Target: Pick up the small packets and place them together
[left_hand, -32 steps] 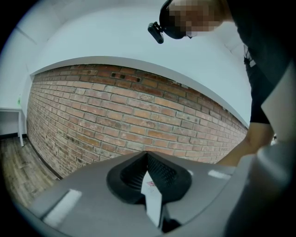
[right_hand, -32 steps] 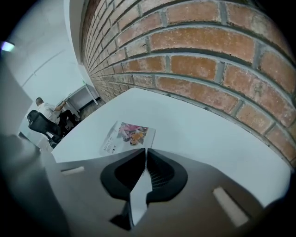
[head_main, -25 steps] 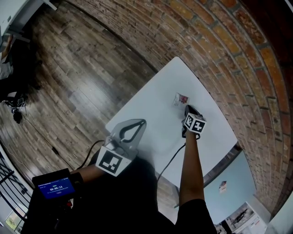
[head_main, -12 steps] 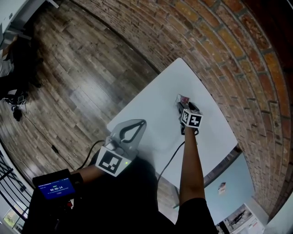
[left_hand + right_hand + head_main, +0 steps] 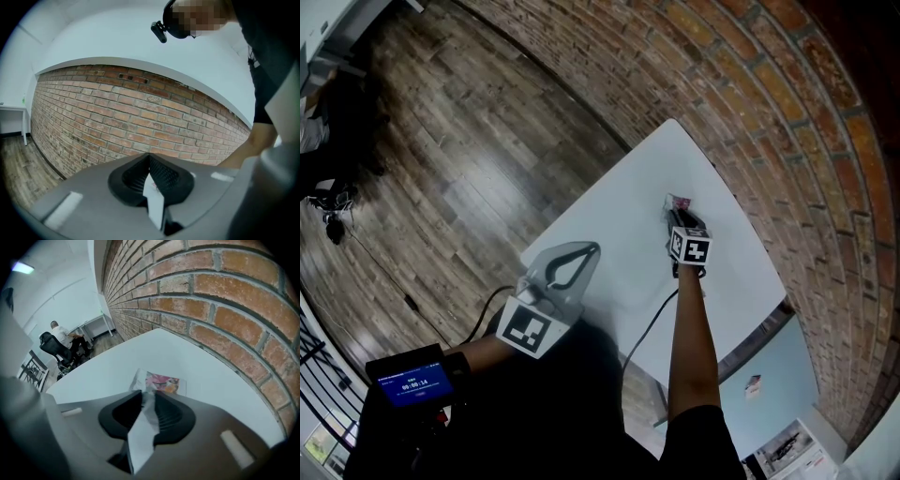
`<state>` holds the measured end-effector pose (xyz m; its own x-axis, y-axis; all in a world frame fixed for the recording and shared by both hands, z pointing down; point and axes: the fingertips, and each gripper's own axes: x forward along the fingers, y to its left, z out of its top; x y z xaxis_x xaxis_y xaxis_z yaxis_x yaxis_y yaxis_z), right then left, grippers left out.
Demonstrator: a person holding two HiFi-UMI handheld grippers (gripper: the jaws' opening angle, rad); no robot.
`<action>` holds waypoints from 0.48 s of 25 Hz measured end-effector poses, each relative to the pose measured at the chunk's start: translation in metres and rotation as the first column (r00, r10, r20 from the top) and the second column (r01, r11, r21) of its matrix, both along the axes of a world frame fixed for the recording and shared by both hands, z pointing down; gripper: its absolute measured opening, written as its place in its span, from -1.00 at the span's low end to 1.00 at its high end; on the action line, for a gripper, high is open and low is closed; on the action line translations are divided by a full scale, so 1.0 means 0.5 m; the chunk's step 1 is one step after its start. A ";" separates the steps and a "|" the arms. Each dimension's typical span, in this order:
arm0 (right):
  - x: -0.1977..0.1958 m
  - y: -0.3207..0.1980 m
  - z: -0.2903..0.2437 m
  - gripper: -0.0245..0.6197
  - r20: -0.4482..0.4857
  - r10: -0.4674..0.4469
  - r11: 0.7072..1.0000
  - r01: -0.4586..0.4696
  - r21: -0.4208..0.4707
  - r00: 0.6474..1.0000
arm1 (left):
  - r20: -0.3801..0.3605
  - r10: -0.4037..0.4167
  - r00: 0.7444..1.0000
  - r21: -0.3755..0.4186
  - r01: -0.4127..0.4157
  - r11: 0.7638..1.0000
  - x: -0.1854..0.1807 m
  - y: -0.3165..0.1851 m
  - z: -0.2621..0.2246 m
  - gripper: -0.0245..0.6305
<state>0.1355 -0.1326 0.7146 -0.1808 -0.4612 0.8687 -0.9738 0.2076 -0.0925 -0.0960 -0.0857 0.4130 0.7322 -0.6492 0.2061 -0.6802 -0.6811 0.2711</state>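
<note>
- Clamped in right gripper (image 5: 146, 397), jaws just closed in: silver end of pink-printed silver foil packet (image 5: 161, 382).
- Resting with printed end on white table (image 5: 93, 376), 12 o'clock of jaws.
- Pinched tight in left gripper (image 5: 150, 164), 8 o'clock of right one in head view: small white packet (image 5: 153, 199).

All three views are evenly and brightly lit by diffuse indoor light, and no hard shadows are cast. The white worktop (image 5: 609, 234) is rendered pale and nearly washed out, its far corner included. Strong fisheye bending is seen in the brick wall (image 5: 787, 84), and both gripper views are ringed by black vignetting. The fingers (image 5: 171, 416), close to the lens, are rendered soft, while the wall behind is kept sharp. A ceiling light (image 5: 21, 267) is smeared into glare.
</note>
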 end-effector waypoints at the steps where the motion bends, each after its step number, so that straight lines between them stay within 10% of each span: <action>1: -0.004 0.002 -0.001 -0.76 -0.002 -0.011 1.000 0.011 0.009 1.000 | 0.000 0.001 1.000 0.000 -0.001 1.000 0.001 0.000 0.000 -0.92; 6: 0.001 0.003 -0.022 -0.79 0.034 0.035 0.998 -0.037 0.053 0.999 | 0.000 0.010 1.000 0.008 -0.010 1.000 0.007 0.005 -0.003 -0.92; 12: -0.041 -0.009 -0.031 -0.37 -0.005 -0.061 0.996 0.061 0.063 0.998 | 0.006 0.023 1.000 0.006 -0.023 1.000 0.010 0.011 0.001 -0.92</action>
<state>0.1152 -0.1373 0.6991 -0.2078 -0.5032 0.8388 -0.9595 0.2717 -0.0748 -0.0907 -0.0801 0.4138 0.7457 -0.6335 0.2064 -0.6659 -0.6981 0.2630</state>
